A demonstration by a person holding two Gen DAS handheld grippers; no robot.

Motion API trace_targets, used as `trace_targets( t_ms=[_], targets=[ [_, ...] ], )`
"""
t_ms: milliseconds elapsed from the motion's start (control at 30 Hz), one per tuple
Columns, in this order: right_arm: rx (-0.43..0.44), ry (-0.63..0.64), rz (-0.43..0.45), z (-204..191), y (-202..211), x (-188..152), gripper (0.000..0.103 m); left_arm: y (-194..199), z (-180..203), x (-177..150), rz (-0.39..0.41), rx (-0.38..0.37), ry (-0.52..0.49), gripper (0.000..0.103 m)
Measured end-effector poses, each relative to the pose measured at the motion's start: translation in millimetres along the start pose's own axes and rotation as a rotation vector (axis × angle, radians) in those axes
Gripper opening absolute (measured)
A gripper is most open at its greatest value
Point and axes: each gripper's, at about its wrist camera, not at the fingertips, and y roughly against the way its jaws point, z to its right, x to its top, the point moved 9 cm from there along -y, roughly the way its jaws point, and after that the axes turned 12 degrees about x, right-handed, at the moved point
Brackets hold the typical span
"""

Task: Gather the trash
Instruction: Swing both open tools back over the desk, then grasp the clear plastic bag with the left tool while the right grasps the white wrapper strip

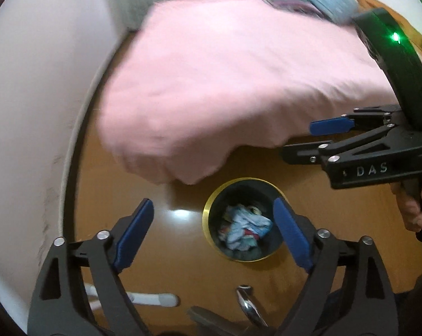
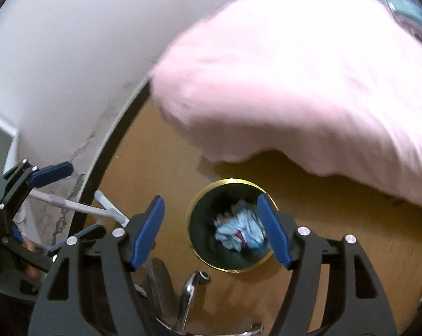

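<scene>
A dark round bin with a gold rim (image 1: 206, 215) stands on the wooden floor and holds crumpled blue, white and red trash (image 1: 244, 231). My left gripper (image 1: 213, 232) is open and empty, above and just left of the bin. My right gripper (image 2: 211, 229) is open and empty, above the bin (image 2: 191, 218), with the trash (image 2: 239, 232) between its fingers in view. The right gripper also shows at the right of the left wrist view (image 1: 303, 140), jaws apart. The left gripper shows at the left edge of the right wrist view (image 2: 71, 201).
A bed with a pink cover (image 1: 225, 89) fills the far side and overhangs the floor near the bin. A white wall (image 1: 29, 112) with a dark baseboard runs on the left. A white stick-like object (image 1: 152, 298) and a chrome curved part (image 1: 247, 302) lie near the bottom.
</scene>
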Motion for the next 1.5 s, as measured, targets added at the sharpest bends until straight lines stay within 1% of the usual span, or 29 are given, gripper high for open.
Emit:
trace_targets(
  t_ms=[33, 67, 100, 167, 233, 267, 300, 367, 400, 433, 467, 500, 567, 600, 667, 733, 800, 833, 900, 967, 1033, 1067, 1100, 1133, 1167, 1233, 1300, 1400, 1500],
  targets=[
    [0.015, 0.053, 0.008, -26.8, 2.3, 7.1, 0.07, 15.7, -18.4, -6.5, 0.014, 0.035, 0.035, 0.09],
    [0.024, 0.087, 0.01, -44.5, 2.8, 10.4, 0.07, 34.5, -42.5, -16.8, 0.023, 0.088, 0.08, 0.091],
    [0.043, 0.144, 0.01, -74.4, 1.0, 15.8, 0.071, 46.5, -58.8, -23.7, 0.028, 0.123, 0.111, 0.091],
    [0.088, 0.235, 0.004, -127.7, -6.1, 22.4, 0.072, 76.9, -103.0, -49.9, 0.029, 0.21, 0.199, 0.092],
    [0.164, 0.351, -0.017, -200.1, -19.6, 24.2, 0.073, 112.6, -157.4, -90.2, 0.02, 0.303, 0.316, 0.092],
    [0.196, 0.399, -0.03, -230.6, -26.0, 21.8, 0.073, 125.4, -177.6, -107.9, 0.014, 0.335, 0.361, 0.092],
    [0.237, 0.464, -0.049, -271.4, -35.1, 17.1, 0.073, 146.8, -211.5, -141.0, -0.003, 0.399, 0.434, 0.092],
    [0.305, 0.576, -0.095, -340.6, -52.0, 3.3, 0.073, 174.0, -252.4, -185.5, -0.03, 0.488, 0.521, 0.092],
    [0.345, 0.638, -0.128, -381.1, -62.1, -8.5, 0.073, 196.1, -283.3, -225.8, -0.061, 0.558, 0.59, 0.092],
    [0.378, 0.678, -0.155, -408.5, -68.4, -18.8, 0.073, 208.9, -300.0, -250.2, -0.08, 0.595, 0.629, 0.092],
    [0.436, 0.736, -0.206, -448.6, -77.9, -34.4, 0.074, 223.4, -317.1, -277.5, -0.101, 0.632, 0.672, 0.092],
    [0.474, 0.794, -0.254, -485.7, -87.8, -49.9, 0.074, 240.6, -336.3, -310.7, -0.128, 0.672, 0.728, 0.092],
    [0.501, 0.9, -0.303, -541.1, -103.4, -78.0, 0.074, 272.4, -368.1, -373.4, -0.173, 0.735, 0.829, 0.092],
    [0.515, 0.953, -0.321, -566.1, -109.6, -90.5, 0.074, 281.9, -376.7, -392.7, -0.187, 0.757, 0.859, 0.092],
    [0.535, 1.057, -0.352, -618.3, -126.3, -115.0, 0.074, 305.1, -396.8, -443.5, -0.234, 0.819, 0.928, 0.092],
    [0.558, 1.131, -0.398, -662.7, -146.3, -138.0, 0.074, 319.6, -404.3, -478.2, -0.263, 0.848, 0.974, 0.092],
    [0.545, 1.188, -0.424, -691.9, -167.2, -154.9, 0.074, 329.5, -409.1, -502.7, -0.259, 0.855, 1.02, 0.092],
    [0.537, 1.208, -0.434, -699.1, -174.4, -159.8, 0.074, 330.5, -410.0, -508.2, -0.249, 0.85, 1.042, 0.092],
    [0.508, 1.239, -0.448, -714.8, -193.5, -168.4, 0.069, 331.8, -415.9, -522.9, -0.24, 0.837, 1.07, 0.092],
    [0.489, 1.248, -0.475, -715.0, -207.2, -173.1, 0.064, 329.1, -423.2, -528.1, -0.242, 0.834, 1.068, 0.092],
    [0.478, 1.259, -0.478, -715.5, -214.0, -176.3, 0.054, 325.8, -432.6, -526.1, -0.233, 0.837, 1.052, 0.092],
    [0.474, 1.269, -0.464, -716.2, -212.8, -175.8, 0.053, 323.5, -440.2, -521.5, -0.222, 0.839, 1.041, 0.092],
    [0.466, 1.28, -0.447, -715.8, -213.2, -174.5, 0.045, 321.2, -448.7, -516.6, -0.209, 0.833, 1.028, 0.092],
    [0.476, 1.277, -0.448, -715.6, -212.7, -174.2, 0.025, 316.6, -457.3, -513.9, -0.197, 0.828, 1.012, 0.092],
    [0.501, 1.261, -0.476, -714.5, -210.1, -175.3, 0.014, 308.9, -469.7, -505.6, -0.178, 0.823, 0.985, 0.092],
    [0.525, 1.236, -0.526, -709.1, -206.0, -178.9, 0.013, 295.3, -487.5, -493.4, -0.162, 0.806, 0.927, 0.092],
    [0.531, 1.238, -0.512, -701.1, -197.8, -175.1, 0.013, 275.5, -506.2, -477.9, -0.167, 0.777, 0.865, 0.092],
    [0.542, 1.224, -0.505, -688.1, -185.2, -171.0, 0.013, 248.8, -525.0, -460.4, -0.164, 0.751, 0.804, 0.092],
    [0.543, 1.188, -0.5, -671.2, -173.7, -159.6, 0.013, 220.0, -541.9, -453.0, -0.199, 0.73, 0.774, 0.092]
  ],
)
